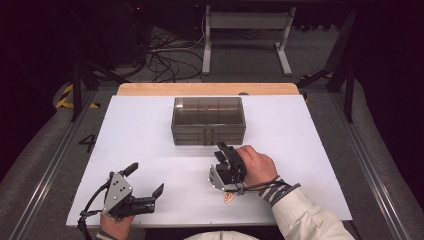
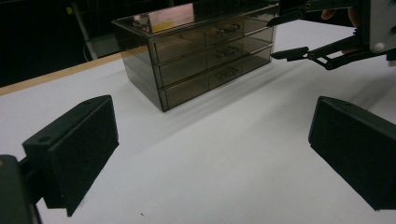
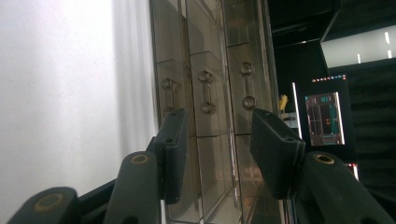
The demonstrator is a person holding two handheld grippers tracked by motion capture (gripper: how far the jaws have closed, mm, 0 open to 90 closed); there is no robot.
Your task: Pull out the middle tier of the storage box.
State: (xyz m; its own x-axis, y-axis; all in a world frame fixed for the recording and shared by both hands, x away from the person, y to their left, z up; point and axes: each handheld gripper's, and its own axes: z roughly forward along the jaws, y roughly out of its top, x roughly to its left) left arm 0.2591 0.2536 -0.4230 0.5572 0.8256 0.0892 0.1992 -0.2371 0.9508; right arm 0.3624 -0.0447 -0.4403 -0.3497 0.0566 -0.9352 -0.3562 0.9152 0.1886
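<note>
Just beyond the right gripper [image 3: 217,154] fingers [image 3: 173,154] stands the drawer box [image 3: 210,70].

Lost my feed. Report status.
Right tool open, jaws at drawer unit front, near handles. Left tool open, idle on table. Nothing in the way.

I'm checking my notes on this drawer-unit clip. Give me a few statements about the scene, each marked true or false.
1. The drawer unit has three drawers stacked. True.
2. The right tool grips a drawer handle. False: its jaws are apart, close in front of the handles, touching none.
3. The left tool is open over bare table. True.
4. One drawer is pulled out. False: all sit flush.
5. The table top is black. False: it is white.
</note>
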